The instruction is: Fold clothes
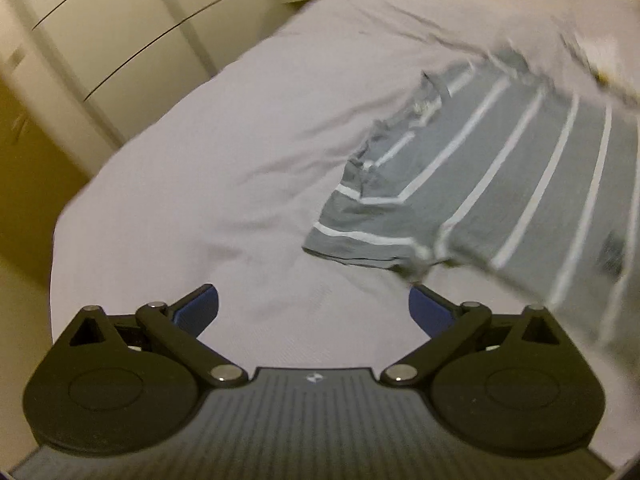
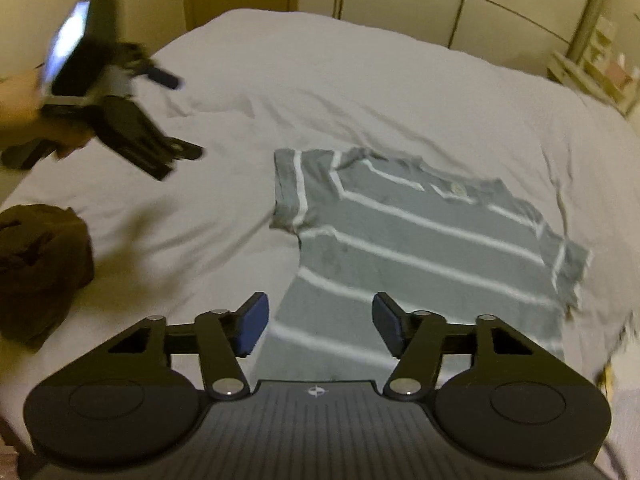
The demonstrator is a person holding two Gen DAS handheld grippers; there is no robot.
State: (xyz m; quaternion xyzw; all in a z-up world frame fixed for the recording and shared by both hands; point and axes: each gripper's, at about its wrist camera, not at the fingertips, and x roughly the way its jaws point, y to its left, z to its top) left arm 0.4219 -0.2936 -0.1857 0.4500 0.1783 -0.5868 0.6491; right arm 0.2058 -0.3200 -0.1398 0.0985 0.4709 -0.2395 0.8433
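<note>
A grey T-shirt with white stripes point(image 2: 420, 240) lies spread flat on the white bed sheet point(image 2: 360, 92), collar toward the far side. The same T-shirt point(image 1: 500, 168) fills the right of the left wrist view, one sleeve pointing at the camera. My right gripper point(image 2: 320, 326) hovers open over the shirt's lower hem, nothing between its blue pads. Wide open too, my left gripper point(image 1: 314, 312) hangs over bare sheet just left of that sleeve. The right wrist view also catches the left gripper point(image 2: 176, 112), blurred, raised above the bed's left side.
A dark brown garment point(image 2: 40, 268) lies bunched at the bed's left edge. Wardrobe doors point(image 2: 460, 0) stand behind the bed, with a light shelf unit point(image 2: 592, 64) at the far right. A hand point(image 2: 16, 100) holds the left gripper.
</note>
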